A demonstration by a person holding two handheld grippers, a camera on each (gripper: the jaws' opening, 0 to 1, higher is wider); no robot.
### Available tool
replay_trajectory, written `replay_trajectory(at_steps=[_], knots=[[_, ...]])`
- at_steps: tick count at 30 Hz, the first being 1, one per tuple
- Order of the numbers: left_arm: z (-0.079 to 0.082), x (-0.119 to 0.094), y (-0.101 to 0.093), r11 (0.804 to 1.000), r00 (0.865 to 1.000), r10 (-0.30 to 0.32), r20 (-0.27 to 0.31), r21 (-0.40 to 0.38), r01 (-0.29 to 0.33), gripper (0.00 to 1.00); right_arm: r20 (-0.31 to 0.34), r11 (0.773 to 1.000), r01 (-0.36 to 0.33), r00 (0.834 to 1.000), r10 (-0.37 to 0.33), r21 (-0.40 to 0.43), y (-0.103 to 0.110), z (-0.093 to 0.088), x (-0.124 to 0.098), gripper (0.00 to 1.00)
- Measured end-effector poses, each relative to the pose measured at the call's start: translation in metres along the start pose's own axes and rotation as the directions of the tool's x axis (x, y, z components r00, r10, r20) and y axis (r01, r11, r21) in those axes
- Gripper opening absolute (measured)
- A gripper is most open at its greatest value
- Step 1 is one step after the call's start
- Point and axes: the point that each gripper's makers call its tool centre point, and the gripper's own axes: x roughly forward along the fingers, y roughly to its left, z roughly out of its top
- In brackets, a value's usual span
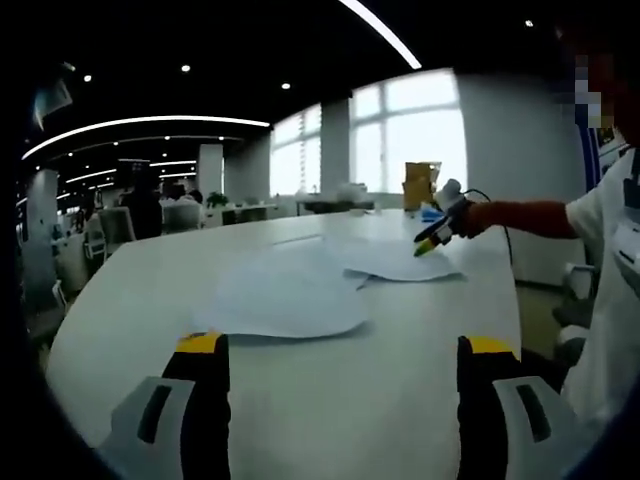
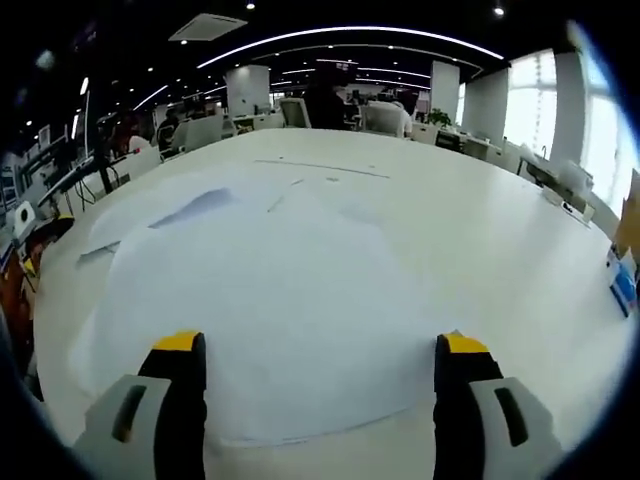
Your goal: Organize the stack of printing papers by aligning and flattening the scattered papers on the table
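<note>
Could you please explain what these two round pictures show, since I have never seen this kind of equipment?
A person holds a two-jaw gripper in each hand, and each gripper carries a fisheye camera looking forward along its jaws. In the left gripper view, the left gripper stands open above a white table, with loose white papers lying scattered ahead. The right gripper reaches in from the right, near a further sheet. In the right gripper view, that same gripper stands open over a large sheet. Neither gripper holds anything. Behind is an office with windows.
</note>
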Motion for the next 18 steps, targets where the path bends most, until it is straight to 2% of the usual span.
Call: replay_trajectory(at_steps=[7, 9, 10, 15, 18], knots=[[-0.012, 0.000, 0.009, 0.999, 1.000, 0.024, -0.007, -0.024, -0.025, 0.97, -0.006, 1.000, 0.000, 1.000, 0.000, 0.001, 0.000, 0.000, 0.000, 0.90], [-0.006, -0.001, 0.011, 0.999, 0.999, 0.030, 0.036, -0.032, -0.029, 0.97, -0.005, 1.000, 0.000, 1.000, 0.000, 0.001, 0.000, 0.001, 0.000, 0.90], [0.002, -0.003, 0.011, 0.999, 0.996, 0.028, 0.081, -0.039, -0.024, 0.97, -0.005, 1.000, 0.001, 1.000, -0.001, 0.001, 0.000, 0.001, 0.000, 0.90], [0.001, -0.006, 0.017, 0.997, 0.994, 0.050, 0.100, -0.058, -0.044, 0.97, -0.006, 1.000, 0.000, 1.000, 0.000, 0.001, -0.001, 0.002, 0.000, 0.90], [-0.002, -0.004, 0.018, 0.998, 0.995, 0.059, 0.081, -0.040, -0.056, 0.97, -0.003, 1.000, 0.000, 1.000, 0.000, 0.001, -0.001, 0.002, 0.000, 0.90]])
